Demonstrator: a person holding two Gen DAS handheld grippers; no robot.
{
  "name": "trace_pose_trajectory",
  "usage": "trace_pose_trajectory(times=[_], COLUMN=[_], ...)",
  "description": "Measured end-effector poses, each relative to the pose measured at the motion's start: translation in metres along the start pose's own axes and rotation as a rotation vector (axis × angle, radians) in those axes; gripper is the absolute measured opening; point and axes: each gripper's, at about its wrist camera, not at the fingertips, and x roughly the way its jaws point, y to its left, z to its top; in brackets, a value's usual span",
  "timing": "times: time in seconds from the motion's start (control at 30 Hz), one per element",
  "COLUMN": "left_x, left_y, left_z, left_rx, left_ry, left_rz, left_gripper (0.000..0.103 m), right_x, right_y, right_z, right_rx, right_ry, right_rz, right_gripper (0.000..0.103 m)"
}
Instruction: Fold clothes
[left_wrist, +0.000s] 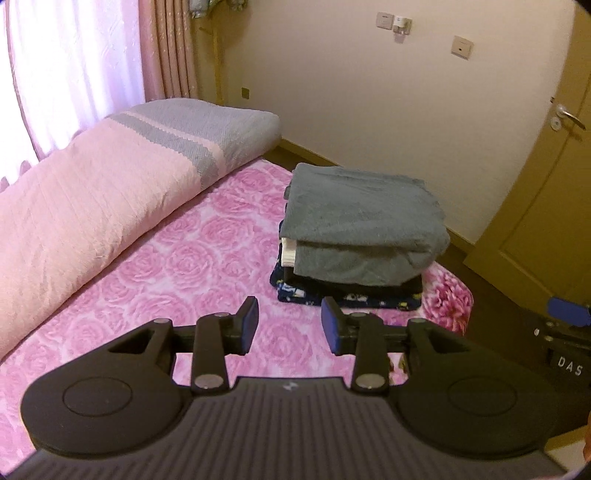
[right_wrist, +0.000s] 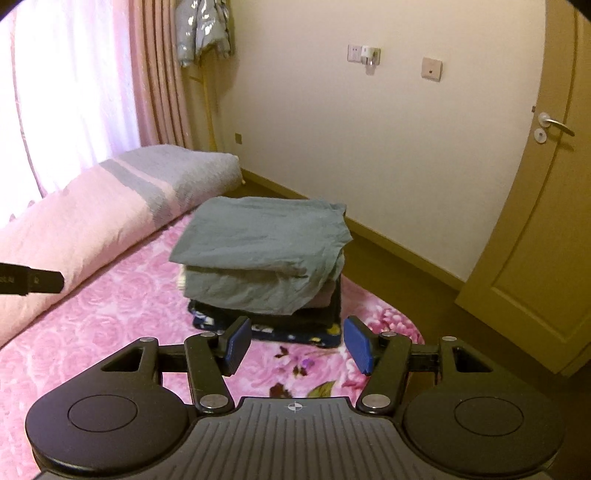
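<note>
The left tongs (left_wrist: 289, 325) hang spread over the pink rose-patterned bed cover (left_wrist: 155, 266) with nothing between the blue pads (left_wrist: 334, 328), touching nothing. The right tongs (right_wrist: 297, 345) stand spread wider, also empty, above the flowered end of the same cover.

The stack of folded clothes (left_wrist: 358, 236) sits on the bed just beyond both tongs, near the foot corner. A grey-green garment (right_wrist: 258, 240) lies on top, its upper fold overhanging the layer below; under it are a cream piece, a dark layer and a navy printed piece (left_wrist: 332, 297) at the bottom. The stack's far and right sides lie near the bed's edge, with brown floor (right_wrist: 406, 266) past it, and the door (right_wrist: 535, 221) stands open further right.

Left of the stack runs a wide bare strip of cover, bounded by a long rolled pink and grey quilt (left_wrist: 99, 192) beside the curtain (left_wrist: 166, 48).
</note>
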Motion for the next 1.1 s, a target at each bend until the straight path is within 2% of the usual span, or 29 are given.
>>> trace_pose_trajectory(times=[0.17, 0.37, 0.5, 0.7, 0.83, 0.9, 0.97, 1.1], left_x=[-0.014, -0.006, 0.018, 0.066, 0.103, 0.121, 0.139, 0.174], left_y=[-0.007, -0.019, -0.019, -0.011, 0.002, 0.012, 0.021, 0.035], left_z=[-0.01, -0.005, 0.006, 0.018, 0.026, 0.03, 0.033, 0.041], left_rx=[0.021, 0.002, -0.033, -0.128, -0.244, -0.328, -0.413, -0.559], left_ry=[0.0, 0.003, 0.028, 0.07, 0.1, 0.105, 0.105, 0.113], left_rz=[0.0, 0.01, 0.014, -0.022, -0.065, -0.104, -0.141, -0.173], left_gripper=[0.034, 0.035, 0.035, 0.035, 0.035, 0.035, 0.035, 0.036], right_x=[-0.021, -0.012, 0.006, 0.054, 0.091, 0.11, 0.134, 0.187], right_y=[0.006, -0.002, -0.02, -0.054, -0.076, -0.092, -0.114, -0.155], right_z=[-0.008, 0.0, 0.013, 0.026, 0.033, 0.036, 0.037, 0.019], right_rx=[0.01, 0.009, 0.034, 0.025, 0.054, 0.146, 0.33, 0.846], right_ry=[-0.01, -0.016, -0.015, 0.023, 0.06, 0.073, 0.093, 0.142], right_rz=[0.014, 0.055, 0.095, 0.119, 0.149, 0.223, 0.32, 0.513], right_gripper=[0.059, 0.059, 0.059, 0.059, 0.059, 0.059, 0.059, 0.059])
